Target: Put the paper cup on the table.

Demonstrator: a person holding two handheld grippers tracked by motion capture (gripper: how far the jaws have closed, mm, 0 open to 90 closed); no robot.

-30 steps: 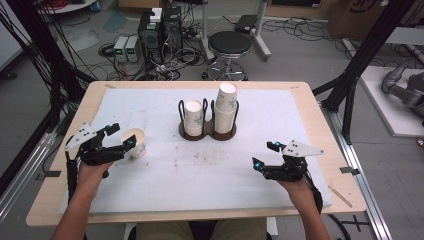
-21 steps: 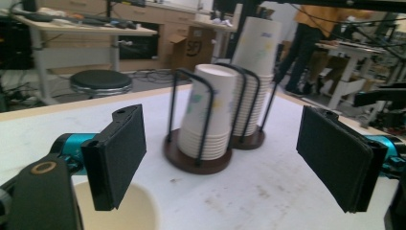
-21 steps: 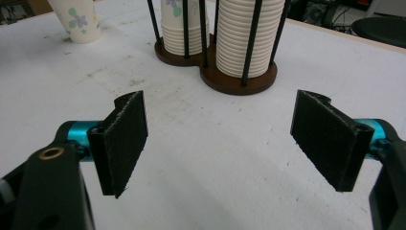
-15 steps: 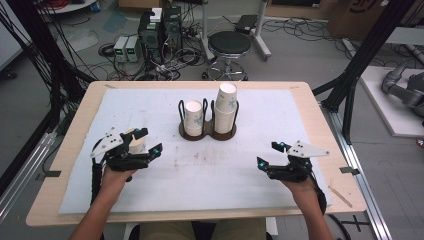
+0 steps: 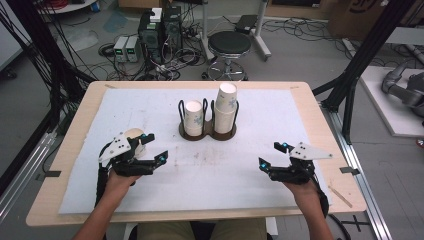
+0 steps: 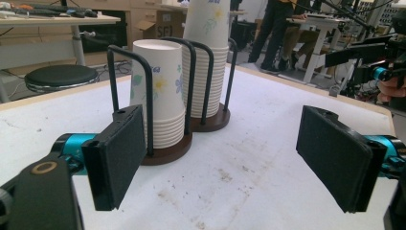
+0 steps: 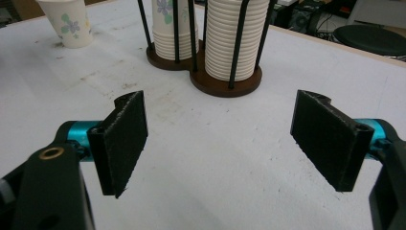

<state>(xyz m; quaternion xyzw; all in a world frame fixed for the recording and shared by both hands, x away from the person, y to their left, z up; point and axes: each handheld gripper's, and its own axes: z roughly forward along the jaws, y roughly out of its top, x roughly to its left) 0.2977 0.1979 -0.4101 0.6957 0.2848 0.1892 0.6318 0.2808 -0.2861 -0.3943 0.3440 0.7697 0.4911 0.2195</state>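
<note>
A dark two-slot cup holder point(image 5: 207, 134) stands mid-table with a short stack of flowered paper cups point(image 5: 193, 117) on its left and a taller stack point(image 5: 226, 106) on its right. One loose paper cup point(image 5: 134, 133) stands upright just behind my left gripper point(image 5: 155, 147), partly hidden by it. That gripper is open and holds nothing; in the left gripper view its pads point(image 6: 119, 153) frame the holder point(image 6: 167, 148). My right gripper point(image 5: 271, 155) is open and bare at the right front. Its own view shows the holder point(image 7: 206, 79) ahead and the loose cup point(image 7: 67, 24) far left.
A white mat point(image 5: 250, 180) covers most of the wooden table point(image 5: 320, 130). The other hand's gripper point(image 6: 378, 52) shows at the far right of the left gripper view. A stool point(image 5: 229, 44) and cabled equipment stand on the floor beyond the table.
My left gripper has moved right, toward the table's middle, passing the loose cup, which stays where it stood. The right gripper has hardly moved.
</note>
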